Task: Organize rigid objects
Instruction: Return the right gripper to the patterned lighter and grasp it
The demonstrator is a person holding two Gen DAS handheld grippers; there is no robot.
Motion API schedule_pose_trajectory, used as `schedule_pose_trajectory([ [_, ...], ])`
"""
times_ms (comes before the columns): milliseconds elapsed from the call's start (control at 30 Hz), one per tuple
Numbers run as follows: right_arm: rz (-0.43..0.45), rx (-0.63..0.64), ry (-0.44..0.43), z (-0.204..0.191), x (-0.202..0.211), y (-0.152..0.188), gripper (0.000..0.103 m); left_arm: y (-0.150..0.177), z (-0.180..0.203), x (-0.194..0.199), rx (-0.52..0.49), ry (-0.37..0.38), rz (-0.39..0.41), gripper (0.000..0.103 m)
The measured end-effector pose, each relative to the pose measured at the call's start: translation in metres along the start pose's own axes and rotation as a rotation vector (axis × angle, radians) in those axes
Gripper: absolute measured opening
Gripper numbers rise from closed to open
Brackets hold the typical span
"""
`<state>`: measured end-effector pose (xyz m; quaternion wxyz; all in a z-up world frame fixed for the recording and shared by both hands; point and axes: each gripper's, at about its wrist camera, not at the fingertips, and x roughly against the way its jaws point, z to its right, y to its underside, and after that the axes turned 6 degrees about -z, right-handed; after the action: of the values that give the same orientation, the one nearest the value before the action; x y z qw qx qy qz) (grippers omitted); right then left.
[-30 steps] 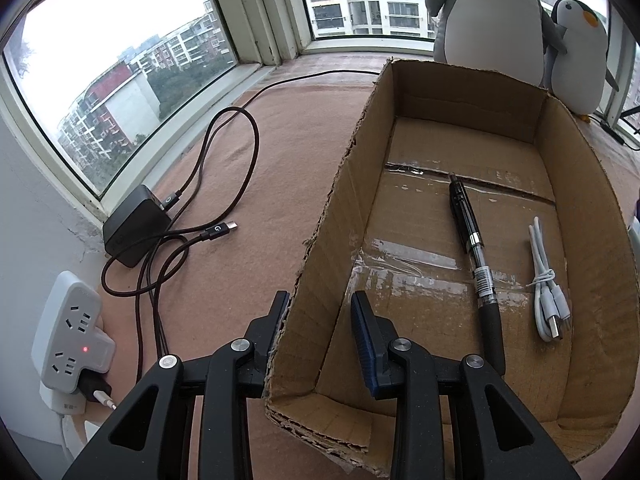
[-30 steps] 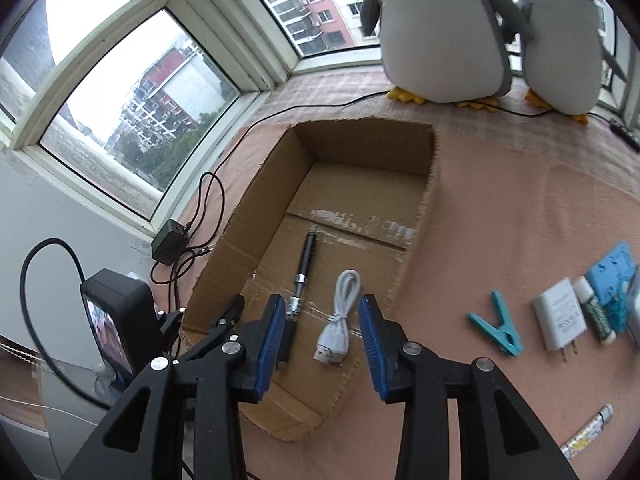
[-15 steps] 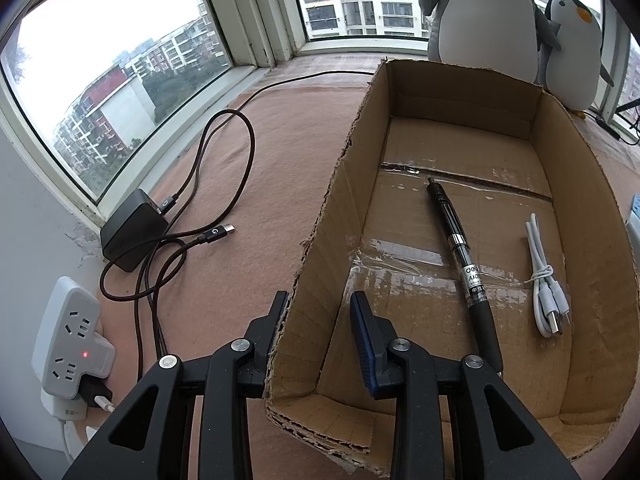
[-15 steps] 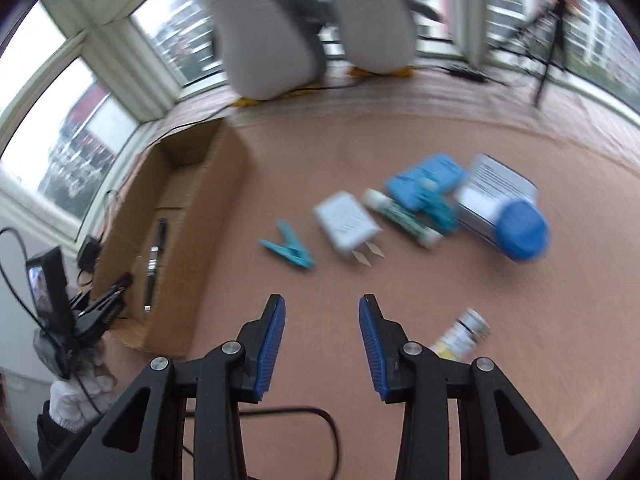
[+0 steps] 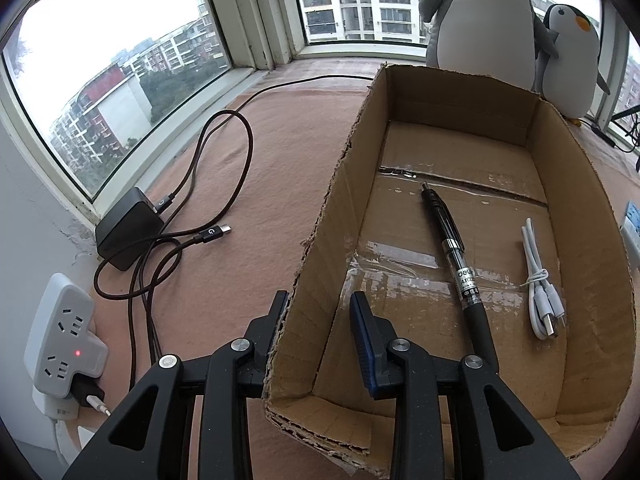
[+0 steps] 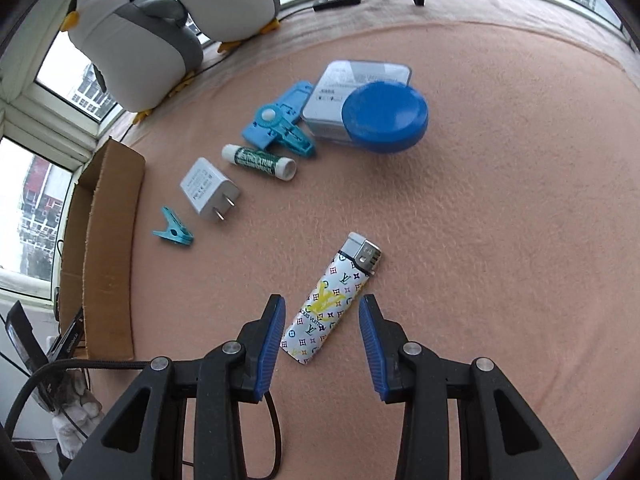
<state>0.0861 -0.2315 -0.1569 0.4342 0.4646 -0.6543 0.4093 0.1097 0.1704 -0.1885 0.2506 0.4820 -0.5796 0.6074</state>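
Note:
My left gripper (image 5: 320,316) straddles the left wall of the open cardboard box (image 5: 324,240), jaws not quite closed on it. In the box lie a black pen (image 5: 456,256) and a coiled white cable (image 5: 540,284). My right gripper (image 6: 322,320) is open and empty, low over a patterned lighter (image 6: 332,300) that lies between its fingers. Beyond it lie a teal clip (image 6: 173,234), a white plug adapter (image 6: 208,189), a lip balm tube (image 6: 260,162), blue plastic pieces (image 6: 280,120) and a blue-lidded tin (image 6: 384,116). The box also shows at the left in the right wrist view (image 6: 108,240).
Two plush penguins (image 6: 160,28) stand by the windows. Left of the box lie a black charger with looping cables (image 5: 132,228) and a white power strip (image 5: 60,340) at the wall. A black cable (image 6: 80,368) runs near my right gripper.
My right gripper swung from over the box to the right and came down around the lighter. My left gripper stayed on the box wall.

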Motion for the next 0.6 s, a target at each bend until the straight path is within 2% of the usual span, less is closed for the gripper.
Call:
schedule_pose_trajectory([
  [100,-0.034,0.001,0.006,-0.004,-0.011,-0.001,0.035,0.000,-0.001,0.000,0.001,0.003,0.003,0.032],
  [267,-0.025,0.052,0.075,-0.018,-0.017,-0.009,0.033,0.000,-0.001,0.000,0.001,0.004,0.006,0.032],
  [400,-0.018,0.111,0.121,-0.028,-0.021,-0.017,0.023,0.000,-0.001,0.000,0.005,0.004,0.006,0.032],
  [600,0.011,0.234,0.180,-0.048,-0.029,-0.025,0.021,0.000,-0.001,0.000,0.005,0.004,0.005,0.032],
])
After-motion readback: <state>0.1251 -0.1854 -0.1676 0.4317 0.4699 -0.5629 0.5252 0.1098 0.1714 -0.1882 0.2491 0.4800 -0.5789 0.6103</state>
